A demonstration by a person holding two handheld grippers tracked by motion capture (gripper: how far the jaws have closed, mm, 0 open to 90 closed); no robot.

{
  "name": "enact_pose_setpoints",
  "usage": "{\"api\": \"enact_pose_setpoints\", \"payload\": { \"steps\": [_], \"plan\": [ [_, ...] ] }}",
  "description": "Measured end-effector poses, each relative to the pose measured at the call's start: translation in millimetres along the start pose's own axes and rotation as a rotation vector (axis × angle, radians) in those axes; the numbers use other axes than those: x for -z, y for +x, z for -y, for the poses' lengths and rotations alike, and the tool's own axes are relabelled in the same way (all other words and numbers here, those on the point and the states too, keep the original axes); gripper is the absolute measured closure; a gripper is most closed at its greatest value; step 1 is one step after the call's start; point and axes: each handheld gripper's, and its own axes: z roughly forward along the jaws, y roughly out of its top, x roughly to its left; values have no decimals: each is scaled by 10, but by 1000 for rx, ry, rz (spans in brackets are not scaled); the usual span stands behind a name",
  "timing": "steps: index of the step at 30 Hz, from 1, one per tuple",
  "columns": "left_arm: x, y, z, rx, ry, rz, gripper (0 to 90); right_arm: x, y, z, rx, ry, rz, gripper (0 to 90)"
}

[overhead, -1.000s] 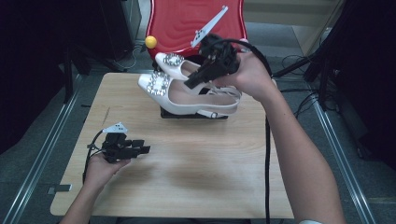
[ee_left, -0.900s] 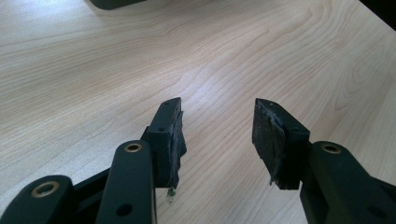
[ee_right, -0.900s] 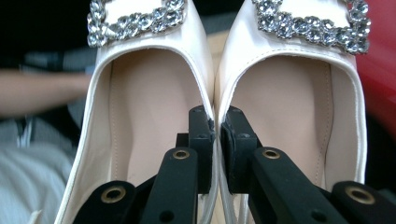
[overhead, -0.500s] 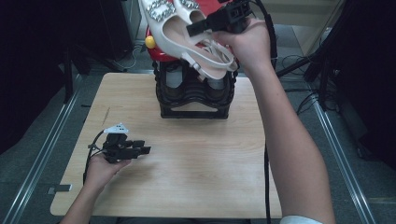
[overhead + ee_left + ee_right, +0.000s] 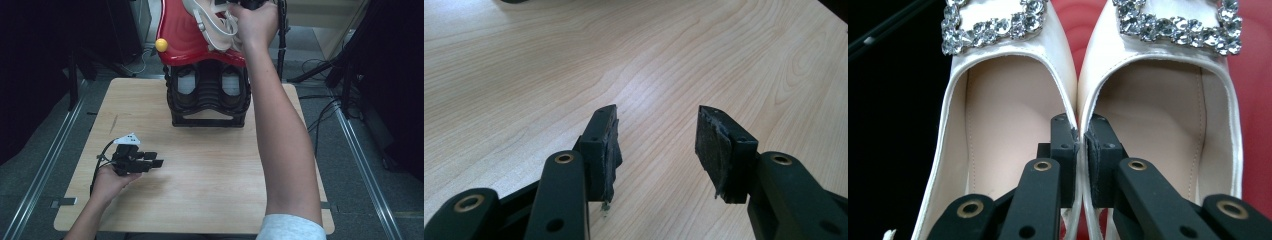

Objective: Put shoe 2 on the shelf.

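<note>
My right gripper point(image 5: 1081, 145) is clamped nearly shut on the pair of white shoes point(image 5: 1013, 145), one jaw inside each shoe, so the two inner side walls are pinched together between the pads. The shoes' long axis runs straight away from the jaws, with the jewelled buckles point(image 5: 993, 25) at the far end and the heel straps hanging back toward my hand. In the high view the pair point(image 5: 215, 25) is up in the air above and behind the black shoe rack point(image 5: 209, 100), in front of the red chair point(image 5: 185, 40). The rack lies below the shoes and nearer me, so I judge any set-down would have to come down and back toward it, toes leading.

My left gripper point(image 5: 656, 145) sits on the wooden table point(image 5: 210, 170), well apart from the rack on its near left side, jaws standing apart with nothing but bare tabletop between them. My right hand point(image 5: 255, 22) is by far the nearer to rack and shoes.
</note>
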Motion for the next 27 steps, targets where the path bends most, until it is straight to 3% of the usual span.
{"api": "enact_pose_setpoints", "payload": {
  "steps": [6, 13, 18, 24, 27],
  "plan": [
    [-24, -27, -1, -10, 5, -11, 518, -61, -38, -18, -74, -53, 93, 851],
    [-49, -77, -11, -28, 10, 0, 518, -115, -90, -45, -113, -88, 158, 850],
    [-79, -89, -24, -47, 22, 0, 519, -186, -89, -28, -135, -90, 204, 850],
    [-96, -96, -34, -44, 14, 3, 520, -263, -65, -21, -161, -106, 228, 840],
    [-102, -109, -51, -52, 17, 8, 520, -333, -14, -8, -176, -84, 250, 823]
  ]
}}
